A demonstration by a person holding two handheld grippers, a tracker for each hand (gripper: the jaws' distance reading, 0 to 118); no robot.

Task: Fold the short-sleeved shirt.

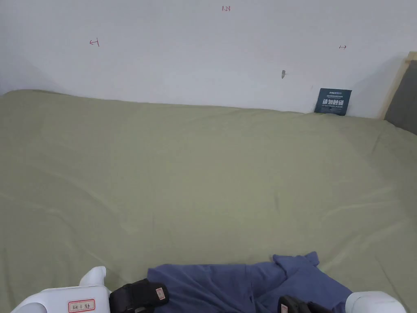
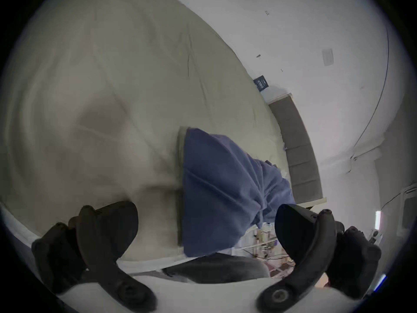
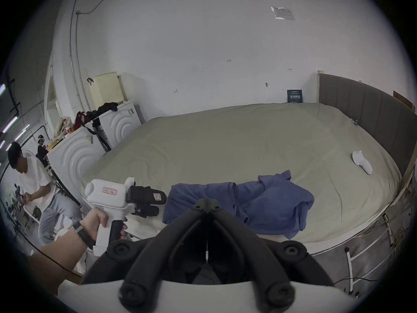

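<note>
We are at the opening of the fold: the short-sleeved shirt [image 3: 239,202] lies in a crumpled heap on the bed [image 1: 203,171], at its near edge and toward the headboard end, nothing yet spread flat. Our left hand-held gripper [image 2: 206,225] hangs just beside the shirt's near end with its jaws spread wide and nothing between them; our right hand-held gripper [image 3: 207,201] has its jaws drawn together, and we cannot tell whether any cloth is pinched in them. The heap's long axis runs along the near edge of the bed, one bunched end toward the headboard; which end is collar or hem we cannot say. Next, we judge, we must find two matching corners and draw the shirt out flat.
</note>
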